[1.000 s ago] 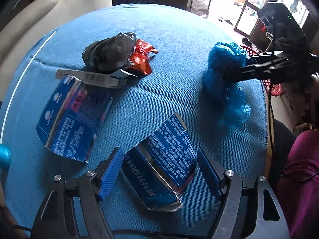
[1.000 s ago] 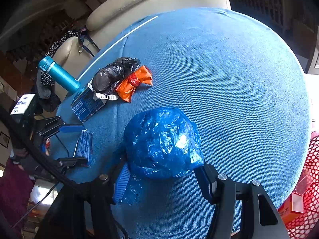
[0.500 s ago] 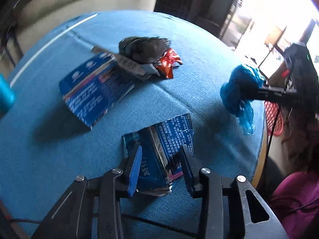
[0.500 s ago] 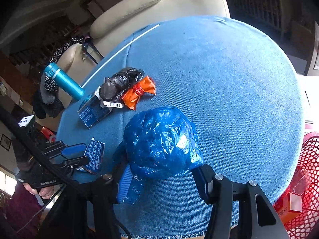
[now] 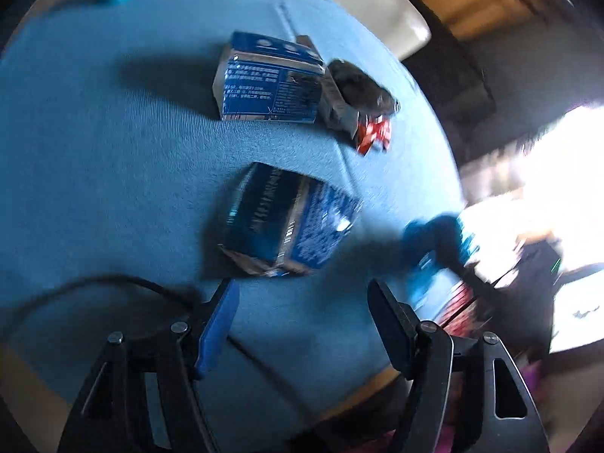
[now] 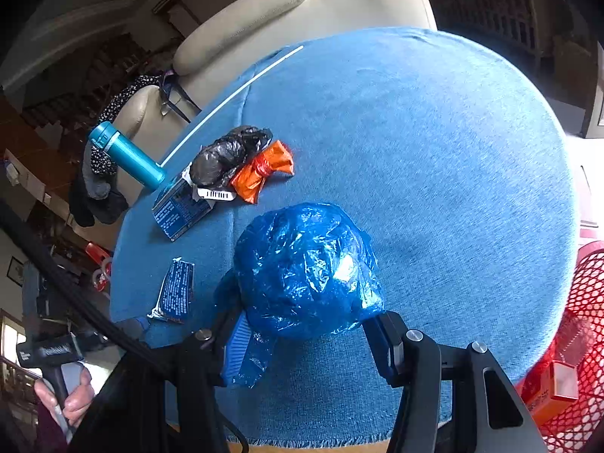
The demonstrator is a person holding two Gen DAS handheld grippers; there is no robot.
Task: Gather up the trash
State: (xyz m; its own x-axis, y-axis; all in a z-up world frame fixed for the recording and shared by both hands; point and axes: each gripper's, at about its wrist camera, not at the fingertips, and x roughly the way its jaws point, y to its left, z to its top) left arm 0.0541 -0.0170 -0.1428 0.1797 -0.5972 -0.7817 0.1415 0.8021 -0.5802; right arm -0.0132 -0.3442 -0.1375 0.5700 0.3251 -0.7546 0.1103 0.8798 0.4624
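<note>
My right gripper [image 6: 307, 334] is shut on a crumpled blue plastic bag [image 6: 305, 271] and holds it above the blue table [image 6: 434, 158]. My left gripper [image 5: 302, 309] is open and empty, just short of a torn blue carton piece [image 5: 287, 222] that lies on the table [image 5: 94, 170]; the view is blurred. A second blue carton [image 5: 268, 83], a black bag [image 5: 362, 87] and an orange-red wrapper [image 5: 373, 134] lie farther on. In the right wrist view they show as carton [image 6: 177, 207], black bag [image 6: 226, 154], orange wrapper [image 6: 264, 173] and torn piece [image 6: 175, 290].
A red mesh basket [image 6: 581, 339] with an orange box stands off the table's right edge. A teal bottle [image 6: 128, 154] stands at the table's far left edge, by a cream armchair [image 6: 302, 11]. A cable [image 5: 113, 283] lies near my left gripper.
My left gripper has opened, let go of the torn carton piece and swung round, now seeing the table from another side. My right gripper still holds the blue bag, slightly higher.
</note>
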